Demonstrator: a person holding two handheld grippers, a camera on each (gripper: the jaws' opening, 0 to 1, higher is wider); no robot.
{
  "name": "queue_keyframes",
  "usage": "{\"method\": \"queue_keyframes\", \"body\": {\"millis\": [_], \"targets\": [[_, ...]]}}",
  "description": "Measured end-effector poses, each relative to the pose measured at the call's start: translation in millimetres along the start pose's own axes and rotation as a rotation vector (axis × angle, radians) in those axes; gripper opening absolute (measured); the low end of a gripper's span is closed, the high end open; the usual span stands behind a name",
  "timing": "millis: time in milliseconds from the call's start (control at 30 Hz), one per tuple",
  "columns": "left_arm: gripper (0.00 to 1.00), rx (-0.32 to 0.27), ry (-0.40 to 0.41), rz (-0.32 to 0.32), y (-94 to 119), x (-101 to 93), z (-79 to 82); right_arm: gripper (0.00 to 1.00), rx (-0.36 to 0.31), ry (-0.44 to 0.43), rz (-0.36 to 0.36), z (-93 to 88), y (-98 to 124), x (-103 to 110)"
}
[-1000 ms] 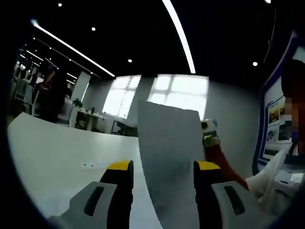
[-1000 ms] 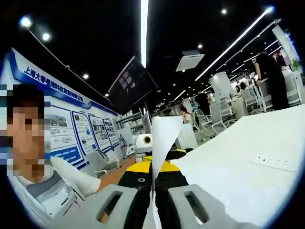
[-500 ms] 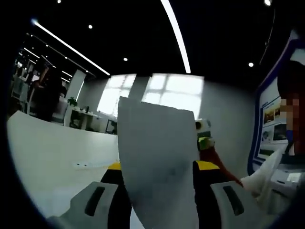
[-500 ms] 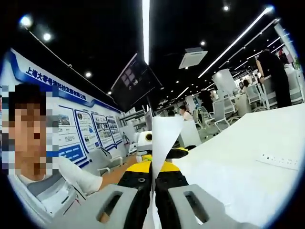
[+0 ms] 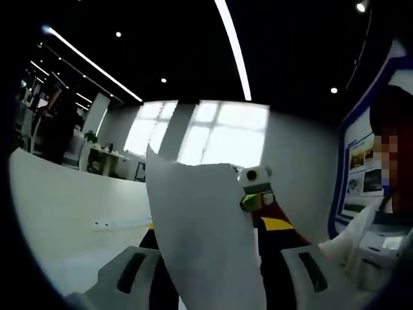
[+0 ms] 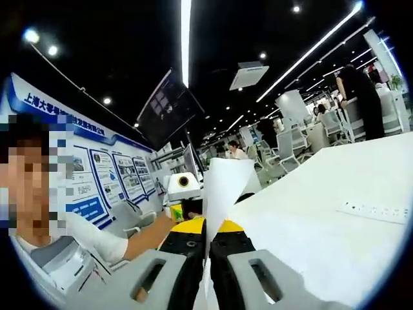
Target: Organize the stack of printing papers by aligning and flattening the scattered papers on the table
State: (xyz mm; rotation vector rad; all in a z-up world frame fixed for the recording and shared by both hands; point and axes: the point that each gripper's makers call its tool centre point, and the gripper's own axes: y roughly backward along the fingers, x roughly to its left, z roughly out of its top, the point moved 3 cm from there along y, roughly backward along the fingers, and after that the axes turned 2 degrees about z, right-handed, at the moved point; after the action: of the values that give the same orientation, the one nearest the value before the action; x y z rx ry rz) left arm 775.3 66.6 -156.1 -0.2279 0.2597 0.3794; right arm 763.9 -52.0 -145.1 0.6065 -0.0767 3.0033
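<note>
The broad white table (image 6: 335, 239) spreads out to the right in my right gripper view, and in my left gripper view the same tabletop (image 5: 64, 213) runs off to the left. My right gripper view takes in a long office hall with ceiling light strips, desks and people standing far off; my left gripper view looks instead toward bright windows (image 5: 213, 132) in a grey wall.

The white sheet of printing paper (image 5: 203, 239) stands raised off the table. In my left gripper view I see its broad face, covering the gap between my jaws. In my right gripper view the same sheet (image 6: 222, 187) shows nearly edge-on, rising as a narrow wedge.

My right gripper (image 6: 206, 240) is clamped tight on the paper's edge, yellow-tipped black jaws pressed together. My left gripper (image 5: 216, 229) sits with jaws spread apart; whether they touch the paper I cannot tell.
</note>
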Motion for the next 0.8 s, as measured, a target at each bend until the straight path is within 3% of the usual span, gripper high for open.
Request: {"method": "queue_keyframes", "body": {"millis": [800], "targets": [[0.11, 0.007, 0.07, -0.026, -0.9, 0.4, 0.2, 0.0, 0.012, -0.002, 0.014, -2.2, -3.9, 1.1]]}}
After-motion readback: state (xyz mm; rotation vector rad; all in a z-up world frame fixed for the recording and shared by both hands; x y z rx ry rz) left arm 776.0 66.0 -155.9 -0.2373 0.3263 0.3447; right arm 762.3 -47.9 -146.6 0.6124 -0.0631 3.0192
